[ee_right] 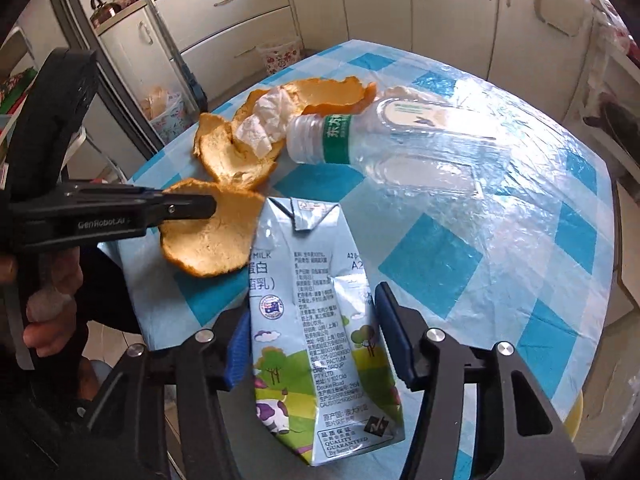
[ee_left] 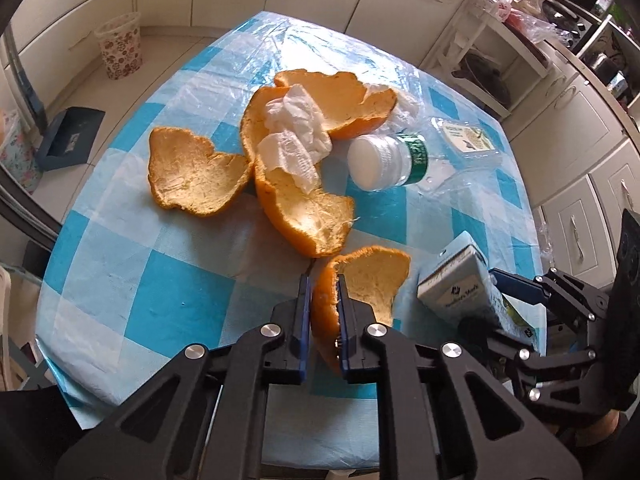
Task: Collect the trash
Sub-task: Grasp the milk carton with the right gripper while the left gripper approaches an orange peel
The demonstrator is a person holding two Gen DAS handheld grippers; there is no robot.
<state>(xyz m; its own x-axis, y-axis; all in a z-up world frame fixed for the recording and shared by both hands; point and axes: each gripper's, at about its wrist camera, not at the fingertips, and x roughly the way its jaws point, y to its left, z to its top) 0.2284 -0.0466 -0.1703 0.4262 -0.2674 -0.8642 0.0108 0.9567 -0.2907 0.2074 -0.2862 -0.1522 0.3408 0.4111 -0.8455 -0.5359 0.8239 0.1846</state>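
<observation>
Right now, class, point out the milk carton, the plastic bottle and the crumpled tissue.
milk carton (ee_right: 316, 320), right wrist view, on its printed side panel.
plastic bottle (ee_right: 400, 148), right wrist view, on its clear body.
crumpled tissue (ee_left: 294, 132), left wrist view, on its middle folds.

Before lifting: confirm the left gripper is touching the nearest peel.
Touching: the left wrist view shows the left gripper with both pads pressed on the peel's edge.

The milk carton (ee_right: 316, 344) base is cut off at 6 o'clock; the peel (ee_left: 332, 320) lower edge is hidden between the left gripper (ee_left: 323, 280) fingers.
</observation>
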